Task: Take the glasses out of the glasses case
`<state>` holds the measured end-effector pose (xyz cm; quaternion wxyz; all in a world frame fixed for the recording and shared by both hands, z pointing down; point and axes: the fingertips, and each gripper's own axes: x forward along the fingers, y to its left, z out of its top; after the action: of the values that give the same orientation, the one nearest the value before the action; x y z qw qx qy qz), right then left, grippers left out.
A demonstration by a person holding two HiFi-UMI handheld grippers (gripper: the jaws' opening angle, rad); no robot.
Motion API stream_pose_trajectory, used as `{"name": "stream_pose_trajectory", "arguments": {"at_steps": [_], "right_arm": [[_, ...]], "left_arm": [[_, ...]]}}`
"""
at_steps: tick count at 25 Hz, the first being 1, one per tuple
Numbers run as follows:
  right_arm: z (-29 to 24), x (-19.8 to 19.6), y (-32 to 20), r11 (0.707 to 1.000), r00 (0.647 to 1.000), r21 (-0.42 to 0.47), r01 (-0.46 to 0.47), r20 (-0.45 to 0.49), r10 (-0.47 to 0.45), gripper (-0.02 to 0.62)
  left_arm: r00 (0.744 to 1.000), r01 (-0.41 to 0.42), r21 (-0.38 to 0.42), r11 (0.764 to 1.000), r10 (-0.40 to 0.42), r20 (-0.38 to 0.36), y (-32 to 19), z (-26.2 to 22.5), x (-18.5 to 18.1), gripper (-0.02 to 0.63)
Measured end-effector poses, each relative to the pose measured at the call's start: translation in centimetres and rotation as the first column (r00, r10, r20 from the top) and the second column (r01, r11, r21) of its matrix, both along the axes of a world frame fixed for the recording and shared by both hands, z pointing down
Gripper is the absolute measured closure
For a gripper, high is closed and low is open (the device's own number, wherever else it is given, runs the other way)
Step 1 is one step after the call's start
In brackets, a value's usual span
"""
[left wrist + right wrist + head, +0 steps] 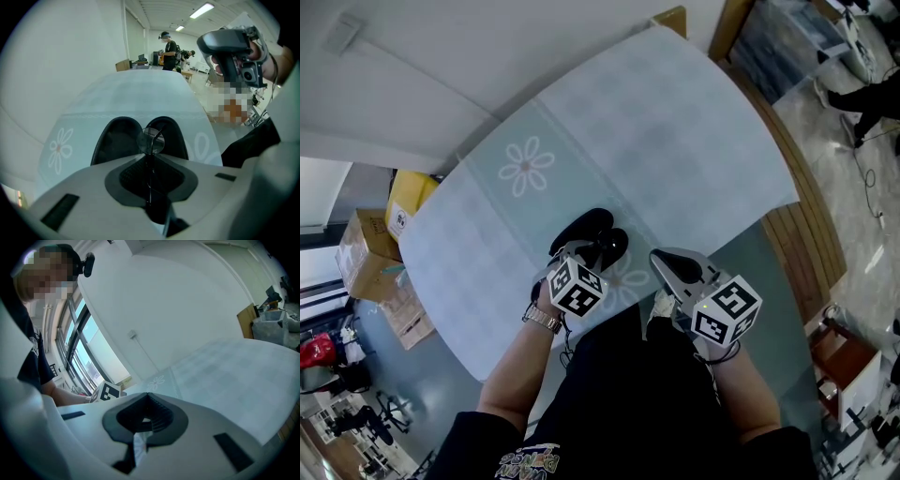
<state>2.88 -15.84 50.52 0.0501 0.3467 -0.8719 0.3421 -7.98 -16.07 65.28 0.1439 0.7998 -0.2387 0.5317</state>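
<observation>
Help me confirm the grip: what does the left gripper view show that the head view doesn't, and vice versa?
Only the left gripper view: the glasses, a lens standing above the left gripper's shut jaws. Only the head view: a wristwatch and cardboard boxes. Both: the open black case, the flowered tablecloth, the right gripper.

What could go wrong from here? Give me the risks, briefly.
The left hand-held gripper is shut on just a thin bit of the glasses; they could twist, slip out, or bend.
The open case lies just beyond the jaws, near the edge of the table; the glasses may snag and drag it.
The right hand-held gripper is shut and held aside, so nothing backs up the hold.
</observation>
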Motion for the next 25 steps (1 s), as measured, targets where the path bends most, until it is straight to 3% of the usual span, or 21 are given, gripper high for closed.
{"name": "stream_pose_trajectory", "arguments": {"at_steps": [16, 25], "right_arm": [[0.1, 0.8, -0.1, 1.000, 1.000, -0.005, -0.005, 0.012, 0.005, 0.572], [-1.4, 2.1, 0.7, 1.000, 1.000, 0.028, -0.002, 0.021, 0.001, 0.572]], "left_arm": [[0.999, 0.035, 0.007, 0.999, -0.035, 0.005, -0.5, -0.2, 0.0, 0.575], [0.997, 0.079, 0.070, 0.994, -0.079, -0.010, -0.7, -2.6, 0.4, 0.575]]}}
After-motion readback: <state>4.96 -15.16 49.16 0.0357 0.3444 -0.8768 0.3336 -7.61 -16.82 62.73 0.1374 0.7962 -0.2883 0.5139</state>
